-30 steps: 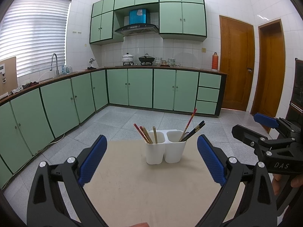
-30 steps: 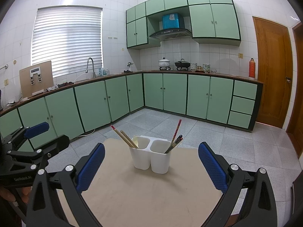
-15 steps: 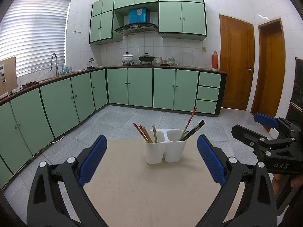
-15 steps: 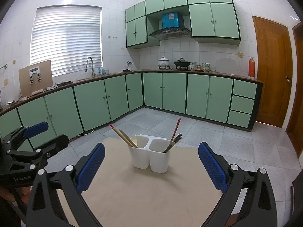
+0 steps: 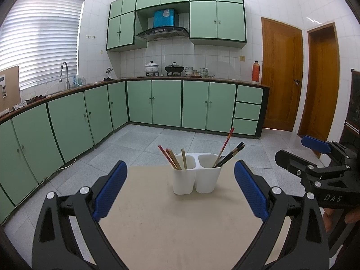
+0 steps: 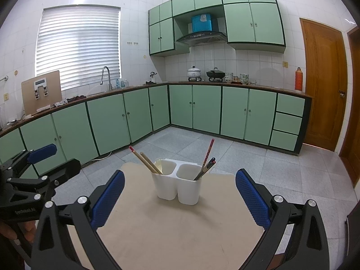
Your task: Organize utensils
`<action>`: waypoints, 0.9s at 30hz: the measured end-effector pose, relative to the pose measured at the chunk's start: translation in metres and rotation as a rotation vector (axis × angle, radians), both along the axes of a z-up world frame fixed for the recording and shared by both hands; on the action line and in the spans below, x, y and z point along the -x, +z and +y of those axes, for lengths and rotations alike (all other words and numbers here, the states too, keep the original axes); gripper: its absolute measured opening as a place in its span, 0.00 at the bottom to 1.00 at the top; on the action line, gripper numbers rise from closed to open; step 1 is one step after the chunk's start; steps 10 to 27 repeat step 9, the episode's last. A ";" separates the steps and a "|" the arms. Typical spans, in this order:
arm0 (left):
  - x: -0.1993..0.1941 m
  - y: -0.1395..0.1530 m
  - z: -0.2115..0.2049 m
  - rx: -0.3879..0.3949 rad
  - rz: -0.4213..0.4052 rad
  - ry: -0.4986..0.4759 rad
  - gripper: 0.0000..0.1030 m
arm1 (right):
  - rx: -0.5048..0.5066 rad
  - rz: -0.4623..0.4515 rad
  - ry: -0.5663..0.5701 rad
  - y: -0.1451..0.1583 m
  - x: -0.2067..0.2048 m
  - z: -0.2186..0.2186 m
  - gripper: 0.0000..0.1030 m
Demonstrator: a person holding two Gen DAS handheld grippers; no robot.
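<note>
A white plastic 2-compartment utensil holder (image 5: 196,174) stands on the beige square tabletop (image 5: 180,225), toward its far edge, and serves as the landmark here. In the left wrist view its left compartment holds 4 sticks: 2 red chopsticks (image 5: 166,157) and 2 tan wooden chopsticks (image 5: 183,161), all leaning left or near upright. Its right compartment holds 1 long red patterned chopstick (image 5: 225,145) and 2 black chopsticks (image 5: 232,154), leaning right.

The left gripper (image 5: 180,189) hangs in front of the holder with its blue-padded fingers (image 5: 110,190) spread wide and nothing between them. The right gripper (image 6: 180,193) is likewise spread wide and empty, also in front of the holder.

Writing: the left wrist view shows "DAS" on the side of the right gripper, which sits to the right of the holder. The right wrist view shows mirrored lettering on the left gripper's body, too distorted to read with certainty.

Only the right wrist view shows a pale plastic fork (image 6: 158,164) in the holder's left compartment, and a brown board with a white clip device (image 6: 41,91) on the counter far left of the holder. Only the left wrist view shows 2 wooden doors (image 5: 281,74) behind and right of the holder.
</note>
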State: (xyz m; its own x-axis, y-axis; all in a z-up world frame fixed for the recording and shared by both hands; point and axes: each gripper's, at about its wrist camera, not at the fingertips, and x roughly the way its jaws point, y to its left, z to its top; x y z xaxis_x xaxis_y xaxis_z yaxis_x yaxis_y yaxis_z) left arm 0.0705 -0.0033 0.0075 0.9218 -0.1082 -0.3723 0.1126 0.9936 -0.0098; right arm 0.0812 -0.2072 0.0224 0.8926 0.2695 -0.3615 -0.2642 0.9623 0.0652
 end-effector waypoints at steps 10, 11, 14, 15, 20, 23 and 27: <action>-0.002 -0.002 -0.002 0.006 0.010 0.007 0.91 | -0.002 0.007 -0.004 -0.008 -0.001 -0.003 0.94; -0.002 -0.002 -0.002 0.006 0.010 0.007 0.91 | -0.002 0.007 -0.004 -0.008 -0.001 -0.003 0.94; -0.002 -0.002 -0.002 0.006 0.010 0.007 0.91 | -0.002 0.007 -0.004 -0.008 -0.001 -0.003 0.94; -0.002 -0.002 -0.002 0.006 0.010 0.007 0.91 | -0.002 0.007 -0.004 -0.008 -0.001 -0.003 0.94; -0.002 -0.002 -0.002 0.006 0.010 0.007 0.91 | -0.002 0.007 -0.004 -0.008 -0.001 -0.003 0.94; -0.002 -0.002 -0.002 0.006 0.010 0.007 0.91 | -0.002 0.007 -0.004 -0.008 -0.001 -0.003 0.94; -0.002 -0.002 -0.002 0.006 0.010 0.007 0.91 | -0.002 0.007 -0.004 -0.008 -0.001 -0.003 0.94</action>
